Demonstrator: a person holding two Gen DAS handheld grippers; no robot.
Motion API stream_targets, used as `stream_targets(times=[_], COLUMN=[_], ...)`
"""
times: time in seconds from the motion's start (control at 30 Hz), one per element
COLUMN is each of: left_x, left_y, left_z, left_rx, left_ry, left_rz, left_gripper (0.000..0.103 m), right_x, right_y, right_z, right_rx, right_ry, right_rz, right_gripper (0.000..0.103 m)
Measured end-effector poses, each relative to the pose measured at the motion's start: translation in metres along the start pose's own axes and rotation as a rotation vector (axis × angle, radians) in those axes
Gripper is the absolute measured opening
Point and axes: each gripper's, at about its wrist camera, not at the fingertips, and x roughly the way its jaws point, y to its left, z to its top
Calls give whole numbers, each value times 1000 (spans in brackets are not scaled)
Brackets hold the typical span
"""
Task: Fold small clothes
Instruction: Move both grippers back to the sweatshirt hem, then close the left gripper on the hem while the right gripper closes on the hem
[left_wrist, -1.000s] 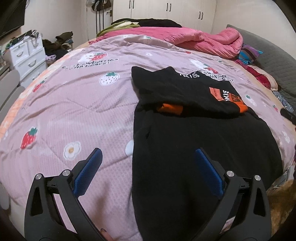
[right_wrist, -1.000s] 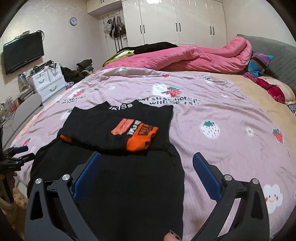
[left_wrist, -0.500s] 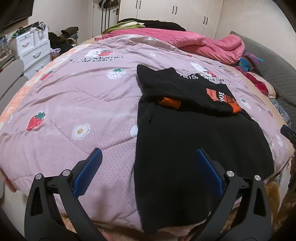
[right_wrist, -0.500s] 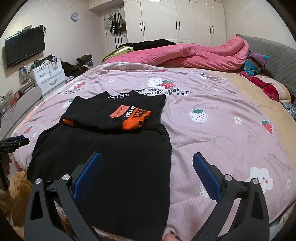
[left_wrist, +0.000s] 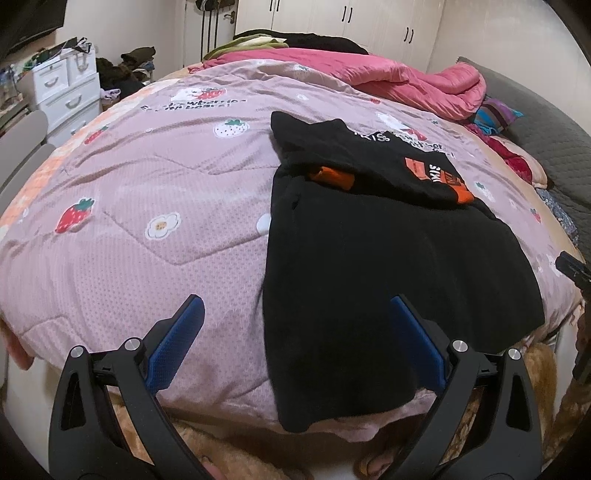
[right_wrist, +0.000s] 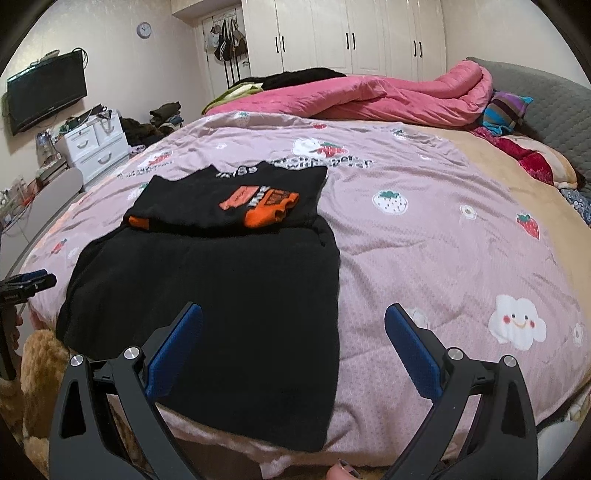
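Both grippers are spread wide and hold nothing. The black shirt (left_wrist: 388, 266) lies flat on the pink blanket (left_wrist: 155, 206), just ahead of the left gripper (left_wrist: 293, 339) and a bit to its right. From the right gripper (right_wrist: 293, 343) it lies ahead and to the left. Its near edge hangs over the bed's side, so I think a careless grab could drag the shirt off and undo the folded top. Compared with a second ago, both grippers have pulled back, and more of the bed shows.
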Motion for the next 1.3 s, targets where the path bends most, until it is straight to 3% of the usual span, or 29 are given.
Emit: stream_targets(times=[0.47, 0.67, 0.73, 1.2, 1.3], left_x=[4, 5, 6, 33, 35], left_y=[7, 16, 16, 23, 23], left_z=[-29, -39, -42, -54, -52], left_rx=[-22, -93, -104, -146, -138], left_ry=[48, 70, 85, 163, 166], left_rz=[-52, -142, -153, -183, -191], left_gripper=[92, 51, 45, 45, 49], right_x=[10, 13, 13, 30, 32], right_y=[7, 4, 4, 0, -6], right_z=[-31, -40, -43, -56, -59], right_rx=[-6, 7, 10, 25, 54], right_ry=[73, 96, 103, 212, 225], right_rz=[6, 10, 17, 16, 29], right_gripper=[98, 98, 98, 97, 85])
